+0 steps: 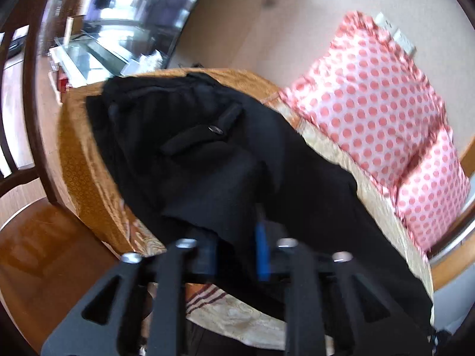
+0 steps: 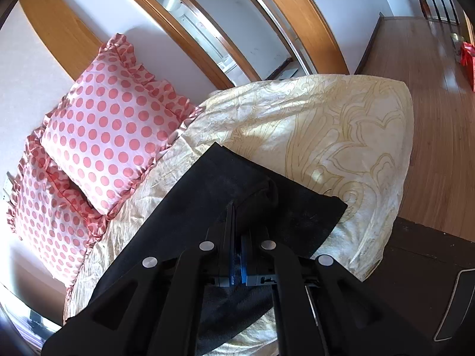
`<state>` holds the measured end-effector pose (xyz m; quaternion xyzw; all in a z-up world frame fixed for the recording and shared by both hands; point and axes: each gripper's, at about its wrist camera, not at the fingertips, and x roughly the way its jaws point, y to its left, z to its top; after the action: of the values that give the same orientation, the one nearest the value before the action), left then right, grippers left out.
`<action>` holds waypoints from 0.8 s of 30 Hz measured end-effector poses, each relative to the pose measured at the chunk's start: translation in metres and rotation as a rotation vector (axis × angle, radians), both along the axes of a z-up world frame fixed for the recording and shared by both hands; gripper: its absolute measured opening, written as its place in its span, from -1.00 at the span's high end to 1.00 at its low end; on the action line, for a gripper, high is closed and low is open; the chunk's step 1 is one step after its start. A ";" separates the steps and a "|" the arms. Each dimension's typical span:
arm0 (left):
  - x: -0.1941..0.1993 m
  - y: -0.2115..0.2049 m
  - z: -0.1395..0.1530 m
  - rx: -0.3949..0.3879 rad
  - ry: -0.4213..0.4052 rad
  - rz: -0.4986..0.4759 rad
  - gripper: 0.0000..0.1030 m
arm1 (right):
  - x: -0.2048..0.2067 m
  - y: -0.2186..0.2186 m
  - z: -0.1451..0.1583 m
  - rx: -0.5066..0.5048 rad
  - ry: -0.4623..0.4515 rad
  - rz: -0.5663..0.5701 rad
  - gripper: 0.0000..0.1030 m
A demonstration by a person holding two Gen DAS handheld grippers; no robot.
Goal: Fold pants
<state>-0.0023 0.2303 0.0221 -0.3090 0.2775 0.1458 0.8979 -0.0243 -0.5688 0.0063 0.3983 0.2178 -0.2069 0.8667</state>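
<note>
We've got the black pants [image 1: 207, 154] sprawled across the bed [image 2: 341, 136], soft and floppy; left claw [image 1: 237, 246] and right claw [image 2: 237, 237] each pinch fabric — best held at the hems.

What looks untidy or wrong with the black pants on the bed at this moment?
Nothing is damaged or spilled. The black pants lie bunched and creased across the bedspread, not flat, with one pocket flap sticking up. The left gripper and right gripper each pinch fabric, so this looks like a fold in progress.
</note>
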 end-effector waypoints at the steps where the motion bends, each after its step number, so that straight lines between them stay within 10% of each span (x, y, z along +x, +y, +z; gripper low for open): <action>1: -0.002 0.001 0.001 -0.010 -0.018 0.012 0.11 | -0.001 0.000 0.001 0.000 -0.001 -0.001 0.95; 13: -0.004 0.014 -0.002 -0.092 -0.027 0.058 0.00 | -0.018 -0.016 0.007 0.031 -0.067 -0.057 0.95; 24: -0.012 0.017 -0.008 -0.031 -0.005 0.067 0.74 | 0.003 -0.019 -0.013 0.002 0.090 -0.013 0.95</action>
<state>-0.0138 0.2474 0.0141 -0.3323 0.2668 0.1705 0.8885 -0.0217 -0.5879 -0.0072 0.3910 0.2544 -0.2299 0.8541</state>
